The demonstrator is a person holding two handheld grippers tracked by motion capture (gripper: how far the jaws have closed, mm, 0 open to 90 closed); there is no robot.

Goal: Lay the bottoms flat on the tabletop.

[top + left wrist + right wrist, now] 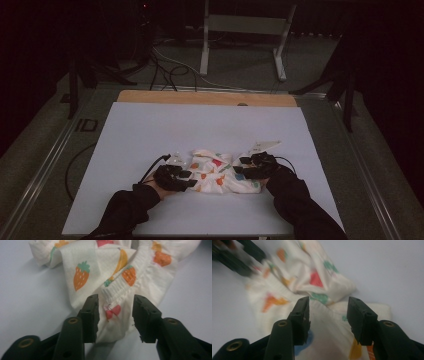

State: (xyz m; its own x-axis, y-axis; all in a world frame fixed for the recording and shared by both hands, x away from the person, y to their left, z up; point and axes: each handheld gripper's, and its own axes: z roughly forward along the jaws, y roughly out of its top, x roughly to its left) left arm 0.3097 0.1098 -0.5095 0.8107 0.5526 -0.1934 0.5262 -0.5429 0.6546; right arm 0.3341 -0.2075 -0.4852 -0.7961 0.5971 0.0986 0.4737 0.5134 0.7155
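Observation:
A small white garment [216, 173] printed with fruit lies bunched near the front of the white table [150, 130]. My left gripper [186, 178] stands open at its left end; in the left gripper view the jaws straddle the elastic waistband [120, 286] and a small red bow [112, 311], left gripper [115, 315]. At the garment's right end sits my right gripper [240, 169], also open. In the right gripper view the cloth [319, 322] lies between and beneath the jaws of the right gripper [328, 315], and the other gripper [237, 257] shows blurred at the top left.
The white table top has a wooden strip [205, 97] along its far edge. Beyond it stand a metal frame [245, 30] and loose cables [165, 65] on the floor. Dark stands [345, 85] flank the table. A cable [152, 167] trails from the left gripper.

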